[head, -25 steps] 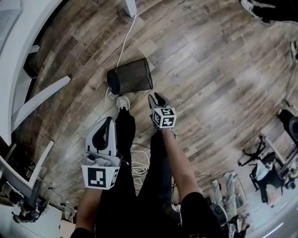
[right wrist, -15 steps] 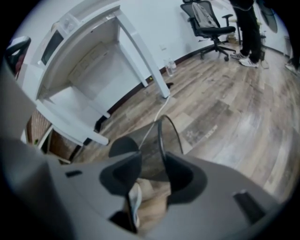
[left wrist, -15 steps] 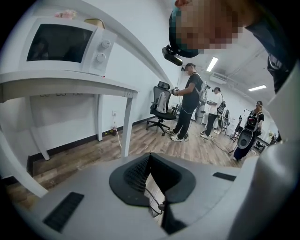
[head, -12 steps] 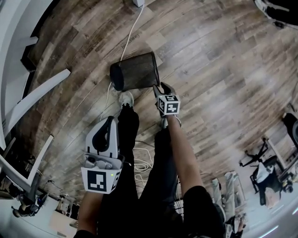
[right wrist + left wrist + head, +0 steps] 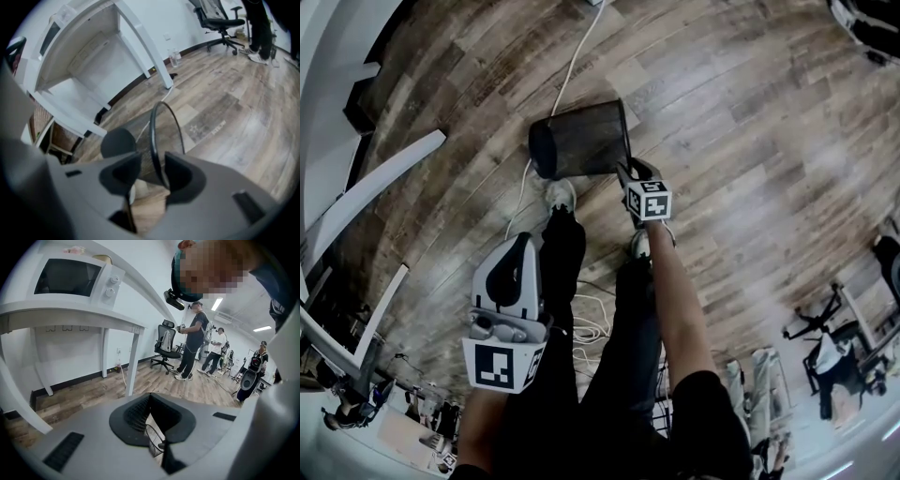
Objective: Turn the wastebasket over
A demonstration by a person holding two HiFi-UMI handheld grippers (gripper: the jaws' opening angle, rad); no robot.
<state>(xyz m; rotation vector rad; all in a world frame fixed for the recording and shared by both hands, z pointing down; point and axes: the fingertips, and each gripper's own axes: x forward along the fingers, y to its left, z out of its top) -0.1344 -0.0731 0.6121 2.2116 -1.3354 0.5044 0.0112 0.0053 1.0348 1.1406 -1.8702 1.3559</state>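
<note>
A black mesh wastebasket (image 5: pixel 581 141) lies on its side on the wooden floor, closed bottom to the left and open rim to the right. My right gripper (image 5: pixel 630 169) reaches down to that rim. In the right gripper view the wire rim (image 5: pixel 153 126) runs between the jaws of the right gripper (image 5: pixel 152 171), close to the right one; the jaws are opening. My left gripper (image 5: pixel 522 242) hangs back beside the person's left leg, jaws together and empty. Through the left gripper (image 5: pixel 150 397) view's gap a bit of the basket's rim (image 5: pixel 152 441) shows.
A white desk's legs (image 5: pixel 384 187) stand at the left, with a microwave (image 5: pixel 70 277) on the desk. A white cable (image 5: pixel 567 75) runs past the basket and coils by the person's shoes (image 5: pixel 558 197). People and office chairs (image 5: pixel 164 345) stand farther off. Equipment (image 5: pixel 834 347) sits at the right.
My right gripper has dropped and reached forward from short of the basket to its rim, which now sits between the jaws. The left gripper has sunk a little.
</note>
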